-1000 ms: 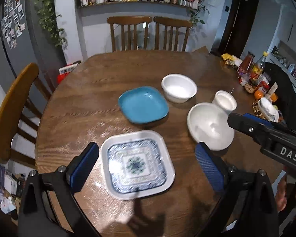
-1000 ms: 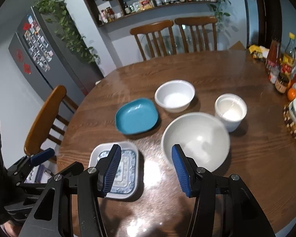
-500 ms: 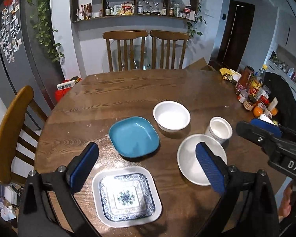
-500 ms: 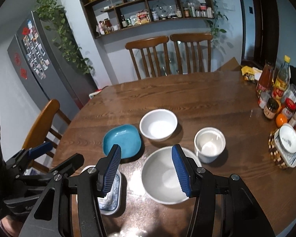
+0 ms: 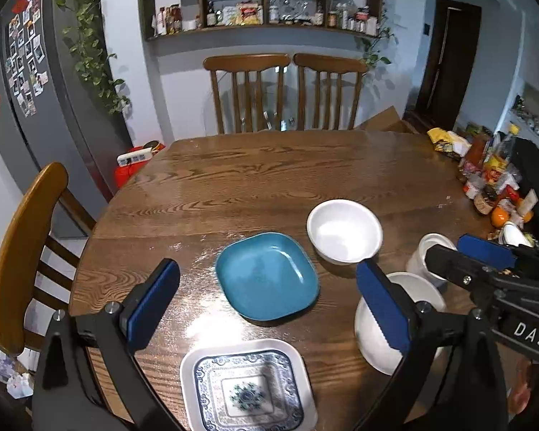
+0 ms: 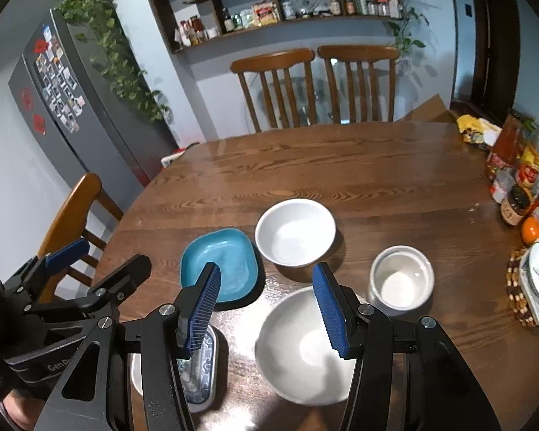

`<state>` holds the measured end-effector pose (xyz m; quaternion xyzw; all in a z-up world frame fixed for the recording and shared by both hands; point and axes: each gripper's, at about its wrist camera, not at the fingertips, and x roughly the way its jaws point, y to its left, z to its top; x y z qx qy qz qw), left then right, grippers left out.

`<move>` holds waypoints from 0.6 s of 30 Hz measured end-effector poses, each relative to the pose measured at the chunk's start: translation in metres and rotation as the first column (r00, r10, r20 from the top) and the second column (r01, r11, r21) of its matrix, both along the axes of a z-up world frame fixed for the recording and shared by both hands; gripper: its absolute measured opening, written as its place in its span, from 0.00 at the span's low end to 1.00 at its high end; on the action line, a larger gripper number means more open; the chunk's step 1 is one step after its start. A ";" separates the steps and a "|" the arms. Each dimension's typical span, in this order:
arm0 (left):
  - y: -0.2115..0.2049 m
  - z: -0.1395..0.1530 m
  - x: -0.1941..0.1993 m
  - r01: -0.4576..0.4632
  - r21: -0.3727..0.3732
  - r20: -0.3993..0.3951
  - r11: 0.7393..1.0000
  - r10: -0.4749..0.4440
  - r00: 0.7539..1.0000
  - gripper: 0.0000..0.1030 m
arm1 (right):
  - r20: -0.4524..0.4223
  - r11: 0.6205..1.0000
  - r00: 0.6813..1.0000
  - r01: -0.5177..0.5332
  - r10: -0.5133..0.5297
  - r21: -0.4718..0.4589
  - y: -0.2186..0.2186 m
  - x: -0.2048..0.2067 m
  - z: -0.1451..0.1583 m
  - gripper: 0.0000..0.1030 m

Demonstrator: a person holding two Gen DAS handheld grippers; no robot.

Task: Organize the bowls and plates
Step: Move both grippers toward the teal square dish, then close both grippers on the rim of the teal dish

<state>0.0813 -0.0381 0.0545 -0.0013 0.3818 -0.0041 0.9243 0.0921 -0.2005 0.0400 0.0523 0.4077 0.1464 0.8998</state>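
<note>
Both grippers have drawn back from the desk (image 5: 269,179), so the dishes now sit lower in each frame. Left gripper (image 5: 266,298) and right gripper (image 6: 266,309) stand open and hold nothing. Blue plate (image 5: 267,276), patterned plate (image 5: 246,384), big bowl (image 6: 302,348), small bowl (image 6: 294,231) and cup (image 6: 400,276) lie apart at lower centre; nothing seems stacked yet. Gripper fingers cover part of the patterned plate and big bowl.

Round brown wooden table (image 5: 269,179): visible grain, glossy sheen. Square teal plate (image 5: 267,276): smooth glazed ceramic, glossy. Round white bowl (image 6: 294,231): glossy glaze. Black gripper frames: matt. Ribbed blue pads (image 6: 202,309): rubbery, dull. Curved wooden chair back (image 5: 21,251): polished.
</note>
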 end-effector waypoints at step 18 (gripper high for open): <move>0.055 -0.113 0.068 -0.103 0.045 -0.291 0.994 0.112 0.950 0.94 | -0.229 0.996 0.972 -0.073 0.058 -0.057 0.043 0.073 -0.083 0.53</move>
